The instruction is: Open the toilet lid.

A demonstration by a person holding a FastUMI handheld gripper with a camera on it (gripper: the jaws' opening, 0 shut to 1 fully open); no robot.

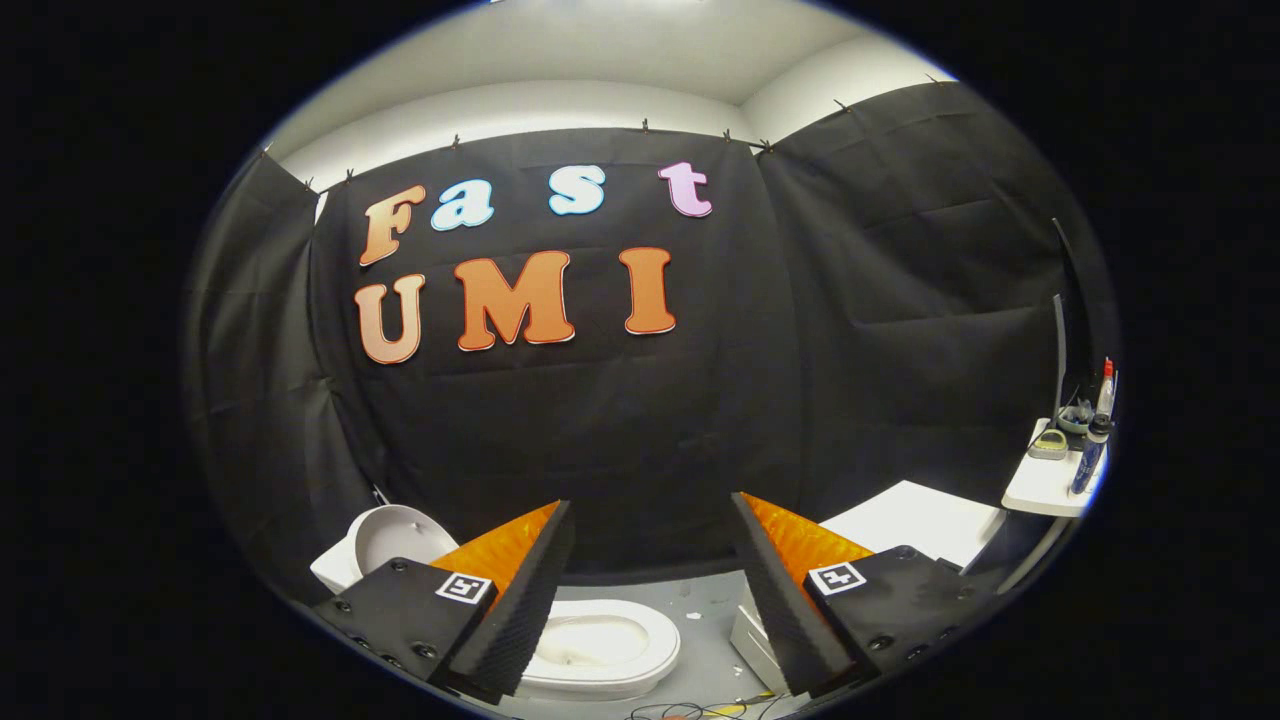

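No word, brand or number can be read. The only signs are two small square black-and-white coded markers, one (465,588) on the left finger's base and one (837,577) on the right, of the hand-held two-finger gripper (650,502) (its fingers stand wide apart, holding nothing). The slim blue plastic bottle (1090,455) on the white shelf (1040,490) bears print too small to tell.
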